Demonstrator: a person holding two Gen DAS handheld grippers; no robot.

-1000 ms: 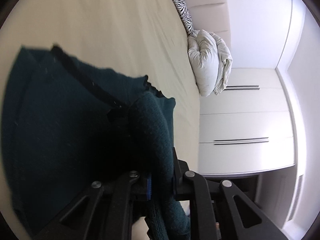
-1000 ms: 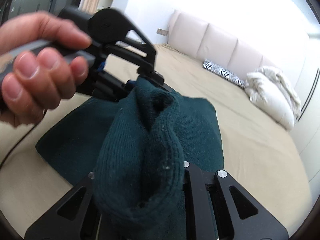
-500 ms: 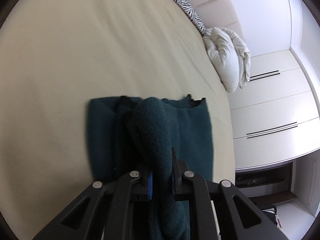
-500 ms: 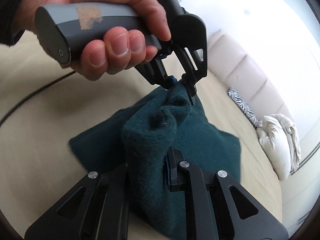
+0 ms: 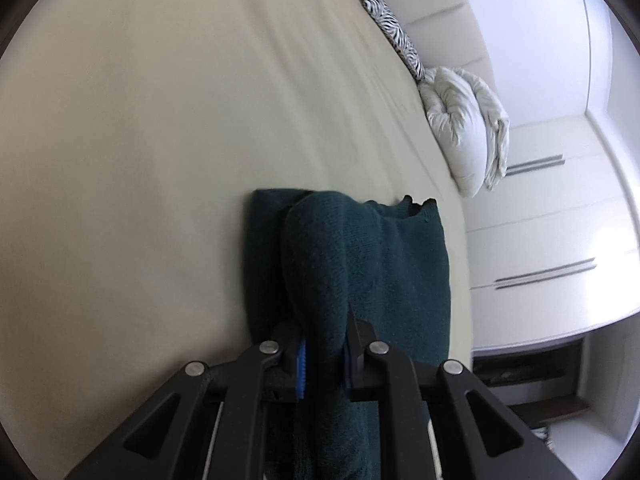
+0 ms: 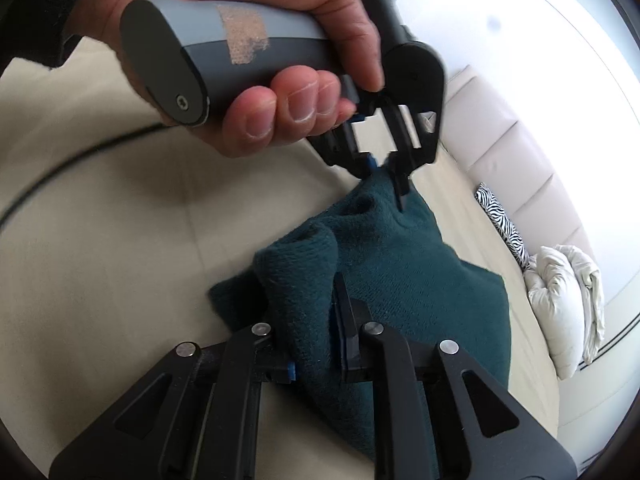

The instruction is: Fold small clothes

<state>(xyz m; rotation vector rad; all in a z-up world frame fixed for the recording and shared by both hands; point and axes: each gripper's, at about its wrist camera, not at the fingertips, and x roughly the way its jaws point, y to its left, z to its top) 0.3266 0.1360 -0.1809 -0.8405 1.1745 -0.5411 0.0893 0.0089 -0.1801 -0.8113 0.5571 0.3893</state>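
A dark teal knitted garment [image 5: 384,264] lies on the beige bed sheet [image 5: 160,160], folded over itself. My left gripper [image 5: 324,340] is shut on a bunched edge of it. In the right wrist view the garment [image 6: 420,280] spreads away to the right, and my right gripper [image 6: 316,336] is shut on another bunched edge. The left gripper [image 6: 386,178], held in a hand, pinches the cloth just beyond, close to my right gripper. Both held edges are raised a little off the sheet.
A rolled white duvet [image 5: 468,136] and a zebra-print pillow [image 5: 394,36] lie at the cream headboard [image 6: 520,152]. White wardrobe doors [image 5: 552,240] stand past the bed's edge. A thin black cable [image 6: 60,176] crosses the sheet at left.
Both grippers have carried the held edges across the garment and lowered them. The cloth now lies doubled over and narrower on the sheet.
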